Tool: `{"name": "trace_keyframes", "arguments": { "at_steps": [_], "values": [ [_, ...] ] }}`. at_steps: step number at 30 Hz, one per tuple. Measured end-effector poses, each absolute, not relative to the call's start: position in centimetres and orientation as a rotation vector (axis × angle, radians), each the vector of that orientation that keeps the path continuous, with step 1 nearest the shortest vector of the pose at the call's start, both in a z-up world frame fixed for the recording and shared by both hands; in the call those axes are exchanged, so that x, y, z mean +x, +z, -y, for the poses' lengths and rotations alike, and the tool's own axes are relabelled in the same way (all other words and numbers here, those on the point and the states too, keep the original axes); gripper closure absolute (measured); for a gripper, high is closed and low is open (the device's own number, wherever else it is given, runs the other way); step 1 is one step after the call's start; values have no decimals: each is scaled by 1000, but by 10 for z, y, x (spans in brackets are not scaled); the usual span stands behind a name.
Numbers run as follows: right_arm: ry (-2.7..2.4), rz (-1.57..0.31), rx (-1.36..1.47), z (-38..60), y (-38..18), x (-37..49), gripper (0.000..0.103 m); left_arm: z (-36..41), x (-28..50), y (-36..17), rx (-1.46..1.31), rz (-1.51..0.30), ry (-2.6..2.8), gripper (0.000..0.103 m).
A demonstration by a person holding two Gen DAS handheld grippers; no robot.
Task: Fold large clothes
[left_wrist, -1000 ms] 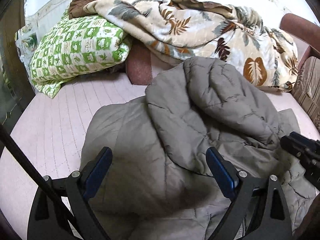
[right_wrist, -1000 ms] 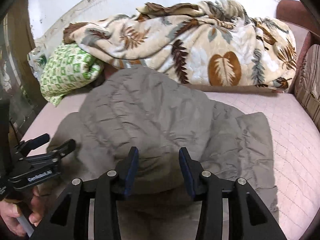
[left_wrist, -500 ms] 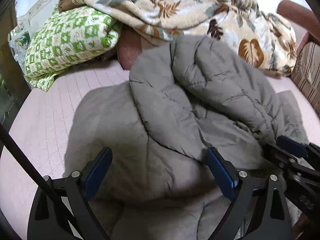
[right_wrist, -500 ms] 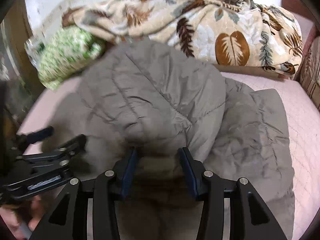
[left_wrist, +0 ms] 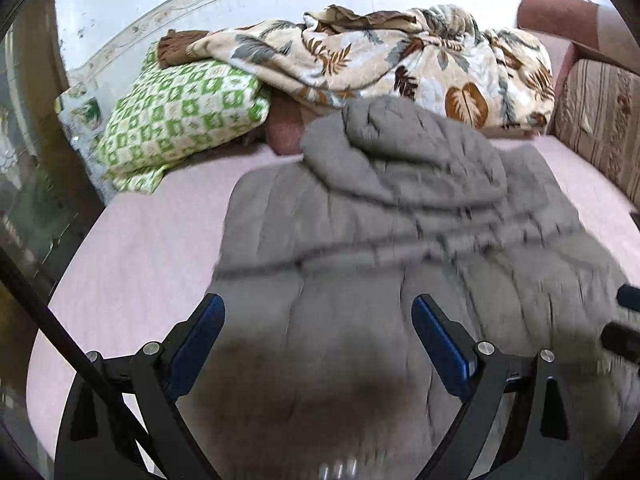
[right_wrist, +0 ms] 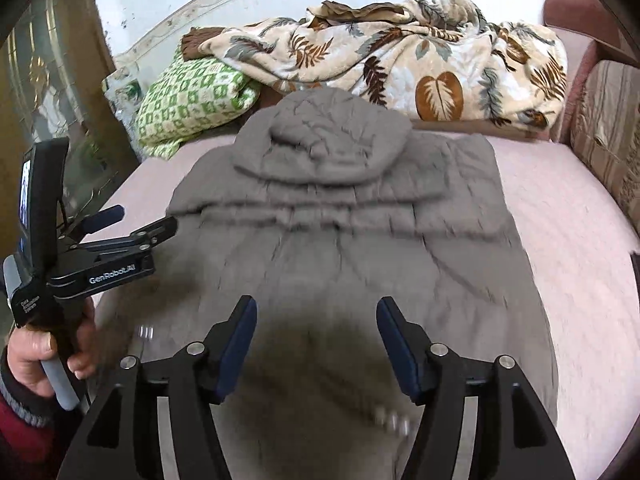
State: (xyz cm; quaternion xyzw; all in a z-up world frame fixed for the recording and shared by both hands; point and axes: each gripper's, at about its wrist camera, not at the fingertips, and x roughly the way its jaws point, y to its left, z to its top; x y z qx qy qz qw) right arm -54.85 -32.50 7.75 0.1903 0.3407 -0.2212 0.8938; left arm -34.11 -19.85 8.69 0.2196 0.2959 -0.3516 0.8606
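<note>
The grey quilted jacket (right_wrist: pixel 352 240) lies spread across the pink bed (right_wrist: pixel 560 216), hood toward the leaf-print blanket (right_wrist: pixel 400 52), where a moment ago it was bunched closer under the tools. Both grippers have pulled back from it. The right gripper (right_wrist: pixel 316 340) has just been opening, nothing between its jaws; the left gripper (left_wrist: pixel 318 344) gapes empty too. That fold looks released.

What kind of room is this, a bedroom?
Probably a bedroom or living room at home: a grey padded jacket lies spread on a pink quilted bed or couch, with a leaf-print blanket and a green checked pillow piled behind.
</note>
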Motion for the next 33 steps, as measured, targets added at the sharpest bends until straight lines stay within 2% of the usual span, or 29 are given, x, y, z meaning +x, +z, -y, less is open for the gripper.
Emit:
{"name": "trace_keyframes", "arguments": {
  "at_steps": [5,13,18,24,29,33],
  "values": [
    [-489,-728,410,314,65,-592,36,142,-358,75,463,-655,-704,8],
    [-630,-667,547,335,57,-673,36,70,-340,47,439,-760,-580,8],
    [-634,-668,594,330,51,-685,36,58,-342,40,399,-820,-601,8],
    [-612,-736,523,307,38,-668,36,57,-354,31,474,-789,-601,8],
    [-644,-824,421,291,20,-650,22,59,-355,21,501,-794,-594,8],
    [-669,-855,362,285,9,-639,16,59,-354,14,496,-778,-580,4]
  ]
}}
